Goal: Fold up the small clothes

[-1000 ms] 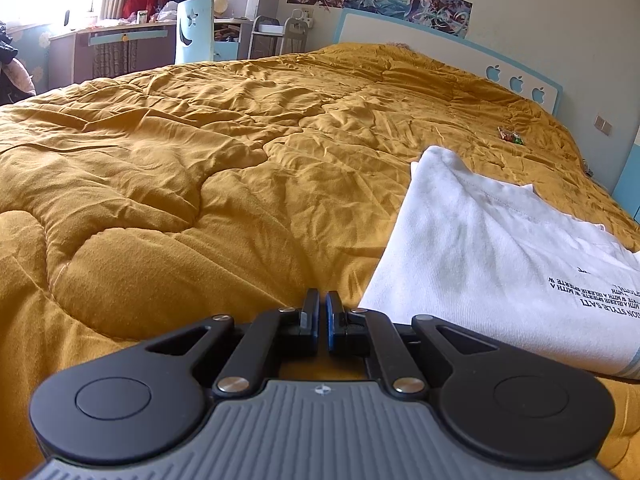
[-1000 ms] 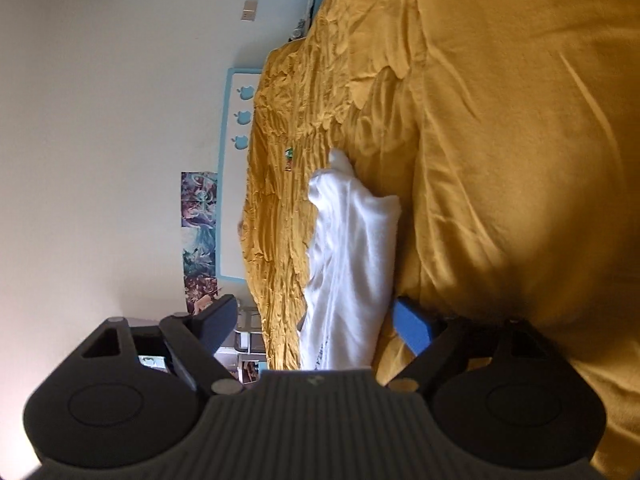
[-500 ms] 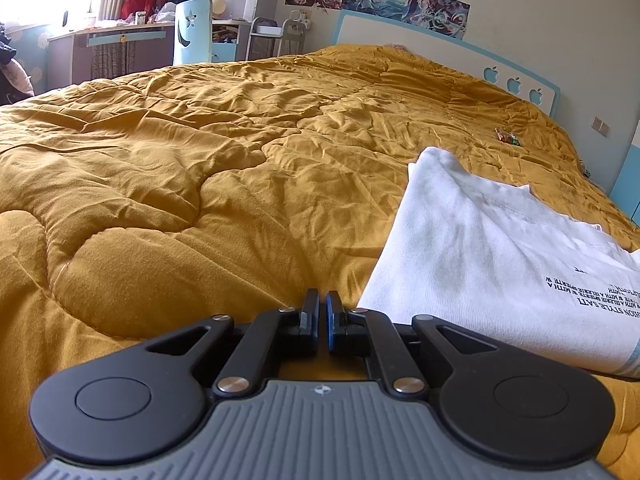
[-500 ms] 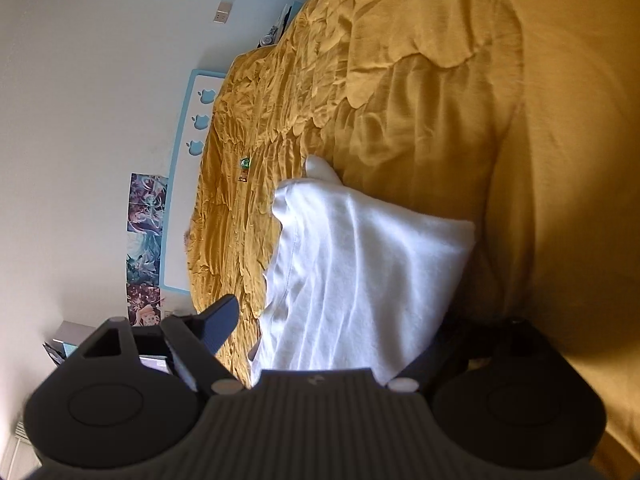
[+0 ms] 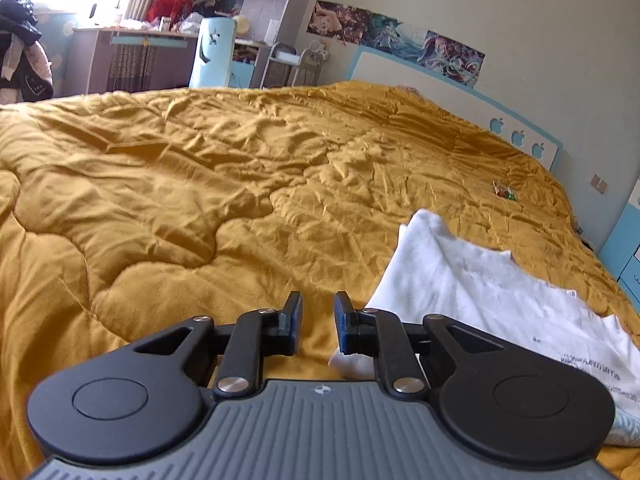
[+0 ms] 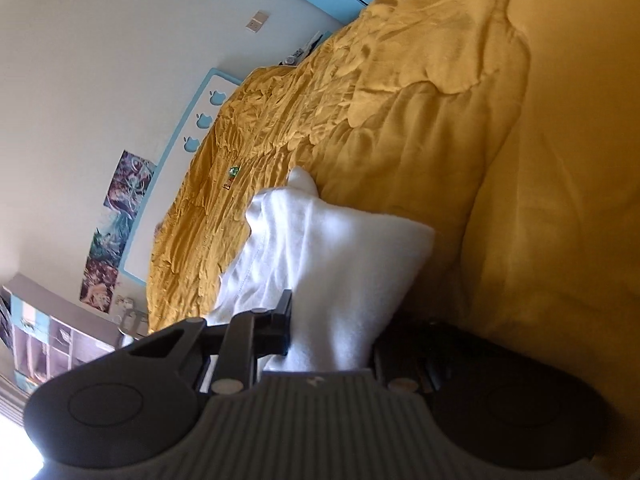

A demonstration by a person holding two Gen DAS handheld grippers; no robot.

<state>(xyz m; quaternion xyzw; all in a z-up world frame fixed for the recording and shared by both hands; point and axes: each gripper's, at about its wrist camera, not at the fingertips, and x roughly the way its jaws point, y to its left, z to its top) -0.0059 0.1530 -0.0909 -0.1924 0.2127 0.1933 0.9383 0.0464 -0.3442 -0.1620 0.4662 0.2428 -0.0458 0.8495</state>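
The white cotton printed T-shirt [image 5: 480,296] is spread rightward of the half-parted, empty left gripper [image 5: 316,322]. Its near edge is straddled by the wide-parted right gripper [image 6: 332,328], not yet visibly pinched.

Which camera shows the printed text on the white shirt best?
The left wrist view: the white shirt lies spread on the yellow quilt, its black print visible near the right edge. The right wrist view shows only bunched plain fabric, no print.
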